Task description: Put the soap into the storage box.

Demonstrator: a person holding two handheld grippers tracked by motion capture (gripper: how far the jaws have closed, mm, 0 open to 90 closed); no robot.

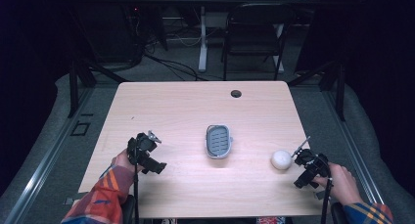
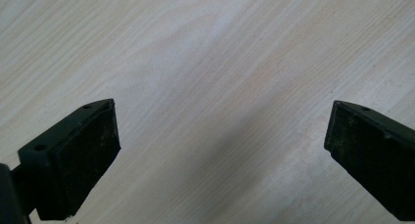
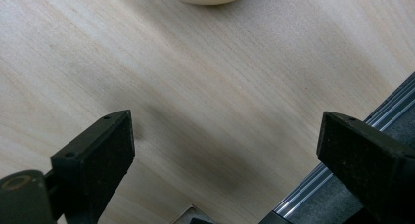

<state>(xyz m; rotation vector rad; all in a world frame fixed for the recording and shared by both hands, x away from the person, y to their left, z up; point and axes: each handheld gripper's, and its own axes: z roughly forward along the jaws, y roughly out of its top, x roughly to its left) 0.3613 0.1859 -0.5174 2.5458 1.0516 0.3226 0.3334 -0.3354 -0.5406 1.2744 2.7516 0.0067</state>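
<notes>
One grey slotted tray (image 1: 219, 141), one white ball (image 1: 281, 159), two grippers, one wooden table (image 1: 186, 106), one folding chair (image 1: 253, 31)

My left gripper (image 2: 222, 150) hangs over the pale wooden surface (image 2: 220, 62), its jaws spread wide with nothing between them.

The counter (image 1: 171, 106) is pale wood-grain laminate, smooth with a faint matt sheen and fine streaks running along it. The grey soap dish (image 1: 219, 141) looks like moulded plastic, and the white ball (image 1: 281, 159) beside the right gripper (image 1: 303, 158) is smooth and matt. Both grippers' jaws are matt black, their inner pads rough, scuffed and dusty, and the sleeve (image 1: 105, 197) is striped woven cloth.
</notes>
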